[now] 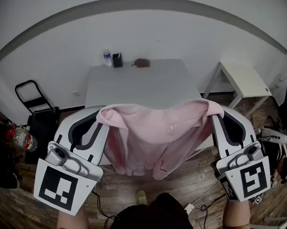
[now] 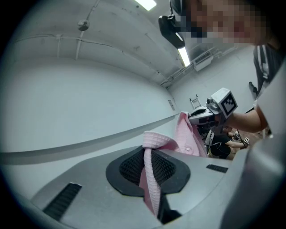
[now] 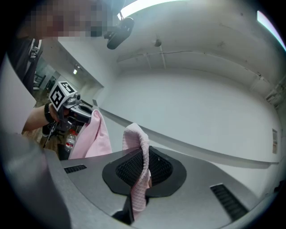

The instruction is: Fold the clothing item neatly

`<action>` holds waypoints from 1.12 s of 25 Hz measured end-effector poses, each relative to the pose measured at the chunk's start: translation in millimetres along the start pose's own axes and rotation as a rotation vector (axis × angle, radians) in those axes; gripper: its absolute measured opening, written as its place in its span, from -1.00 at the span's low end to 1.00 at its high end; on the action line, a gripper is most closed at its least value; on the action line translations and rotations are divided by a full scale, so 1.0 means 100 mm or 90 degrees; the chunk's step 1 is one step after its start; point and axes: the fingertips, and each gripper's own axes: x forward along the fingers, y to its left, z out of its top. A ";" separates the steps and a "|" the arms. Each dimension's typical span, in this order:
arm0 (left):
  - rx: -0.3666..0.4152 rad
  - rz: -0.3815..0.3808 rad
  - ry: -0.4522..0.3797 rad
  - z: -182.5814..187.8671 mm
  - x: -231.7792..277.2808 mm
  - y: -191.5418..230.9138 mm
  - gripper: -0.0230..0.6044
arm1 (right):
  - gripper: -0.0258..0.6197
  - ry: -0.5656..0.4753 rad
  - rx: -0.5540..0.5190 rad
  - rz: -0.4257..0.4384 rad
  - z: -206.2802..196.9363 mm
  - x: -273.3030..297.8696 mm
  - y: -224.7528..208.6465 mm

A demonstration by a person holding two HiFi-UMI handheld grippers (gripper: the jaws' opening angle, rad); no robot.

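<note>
Left gripper (image 1: 100,116) and right gripper (image 1: 216,116) each pinch the garment (image 1: 154,136), so we should hold it taut and level while laying it past the table's (image 1: 135,85) near edge.

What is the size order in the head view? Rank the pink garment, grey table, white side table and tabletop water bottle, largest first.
1 and 2: pink garment and grey table look about alike; the garment hangs nearer the camera, so I leave them unranked.
3: white side table.
4: tabletop water bottle, smallest.
</note>
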 end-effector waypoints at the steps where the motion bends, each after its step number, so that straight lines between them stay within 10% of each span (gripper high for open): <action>1: -0.001 0.003 0.001 -0.04 0.06 0.04 -0.86 | -0.84 0.001 -0.007 0.003 -0.03 0.06 -0.01; 17: -0.016 0.078 0.070 -0.34 1.91 1.09 -0.86 | -0.84 0.053 0.005 0.110 -0.86 1.99 -0.93; 28: -0.058 0.097 0.145 -1.28 2.98 1.82 -0.86 | -0.84 0.131 0.039 0.187 -1.71 3.38 -0.81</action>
